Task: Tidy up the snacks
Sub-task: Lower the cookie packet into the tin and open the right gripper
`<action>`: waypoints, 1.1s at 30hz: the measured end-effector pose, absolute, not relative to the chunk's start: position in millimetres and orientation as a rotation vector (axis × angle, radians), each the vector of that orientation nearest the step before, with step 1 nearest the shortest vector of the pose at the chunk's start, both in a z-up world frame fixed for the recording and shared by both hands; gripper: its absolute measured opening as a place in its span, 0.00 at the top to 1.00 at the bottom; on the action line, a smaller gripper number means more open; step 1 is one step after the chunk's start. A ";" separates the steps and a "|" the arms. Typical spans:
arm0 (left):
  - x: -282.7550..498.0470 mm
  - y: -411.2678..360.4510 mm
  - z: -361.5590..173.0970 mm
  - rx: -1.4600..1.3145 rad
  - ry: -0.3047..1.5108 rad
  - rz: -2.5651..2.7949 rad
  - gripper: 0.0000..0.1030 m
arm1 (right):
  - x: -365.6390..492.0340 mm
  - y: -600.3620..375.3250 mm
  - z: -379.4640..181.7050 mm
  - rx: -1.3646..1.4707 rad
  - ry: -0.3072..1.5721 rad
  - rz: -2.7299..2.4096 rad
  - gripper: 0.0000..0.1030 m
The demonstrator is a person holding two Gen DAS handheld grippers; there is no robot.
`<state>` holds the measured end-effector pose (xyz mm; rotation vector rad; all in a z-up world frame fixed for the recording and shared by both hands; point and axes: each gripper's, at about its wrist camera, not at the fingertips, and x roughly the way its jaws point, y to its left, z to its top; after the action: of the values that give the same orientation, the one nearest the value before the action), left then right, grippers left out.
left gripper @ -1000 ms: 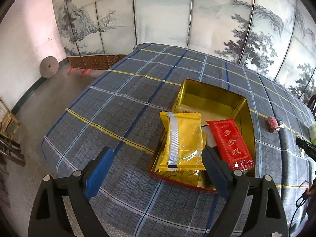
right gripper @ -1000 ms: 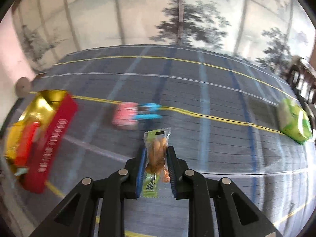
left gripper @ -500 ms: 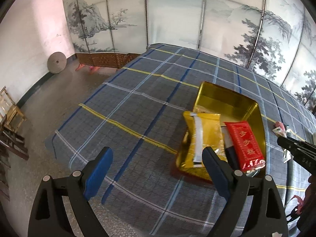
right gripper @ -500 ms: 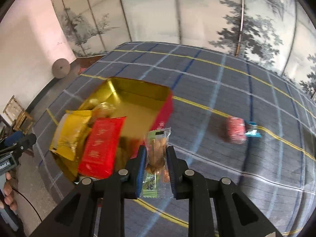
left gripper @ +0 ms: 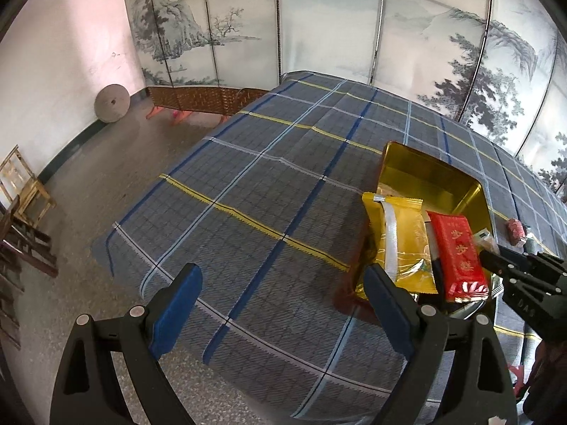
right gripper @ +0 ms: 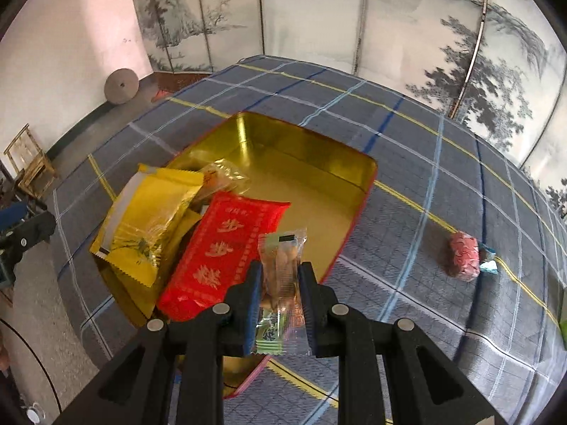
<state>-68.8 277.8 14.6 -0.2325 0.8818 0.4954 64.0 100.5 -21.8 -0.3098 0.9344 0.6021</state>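
A gold tin (right gripper: 301,148) with a red outside sits on the plaid tablecloth; it shows too in the left wrist view as the gold tin (left gripper: 425,173). Inside lie a yellow packet (right gripper: 149,212), a red packet (right gripper: 226,251) and a small clear-wrapped snack (right gripper: 219,177). My right gripper (right gripper: 281,276) is shut on a clear biscuit packet (right gripper: 281,262) with a green end, held over the tin's near right corner. My left gripper (left gripper: 283,283) stands open over bare cloth left of the tin, nothing between its fingers. The right gripper (left gripper: 496,262) pokes in at that view's right edge.
A pink wrapped sweet (right gripper: 462,258) with a blue sweet beside it lies on the cloth right of the tin. A painted folding screen (right gripper: 319,17) stands behind the table. The table's left edge drops to a stone floor with wooden chairs (left gripper: 21,191).
My right gripper has swung left with the biscuit packet, from beside the pink sweet to over the tin. My left gripper has drifted left, so the tin now sits further right in its view.
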 end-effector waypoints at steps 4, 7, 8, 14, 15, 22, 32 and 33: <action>-67.8 279.4 14.6 -0.233 0.883 0.495 0.12 | 62.6 105.3 -23.4 -0.296 0.954 0.628 0.79; -68.1 279.8 14.8 -0.232 0.885 0.496 0.12 | 62.0 108.4 -25.0 -0.286 0.953 0.635 0.79; -67.8 280.0 14.6 -0.232 0.887 0.496 0.12 | 62.1 109.2 -25.5 -0.282 0.956 0.639 0.79; -68.6 279.1 14.8 -0.230 0.891 0.497 0.12 | 62.5 107.5 -26.7 -0.259 0.960 0.659 0.79; -68.6 279.2 14.7 -0.230 0.890 0.495 0.12 | 62.8 106.5 -26.3 -0.251 0.962 0.664 0.79; -67.8 273.7 14.8 -0.219 0.888 0.486 0.12 | 63.4 102.8 -23.0 -0.244 0.938 0.655 0.63; -60.7 259.8 18.8 -0.200 0.889 0.467 0.12 | 64.7 84.7 -6.1 -0.193 0.875 0.662 0.56; -59.3 257.4 19.7 -0.198 0.887 0.462 0.12 | 67.4 77.6 -3.2 -0.183 0.862 0.650 0.56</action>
<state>-59.3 257.4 19.7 -0.1977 0.8871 0.4623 67.4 77.6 -3.2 -0.1831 0.8617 0.6503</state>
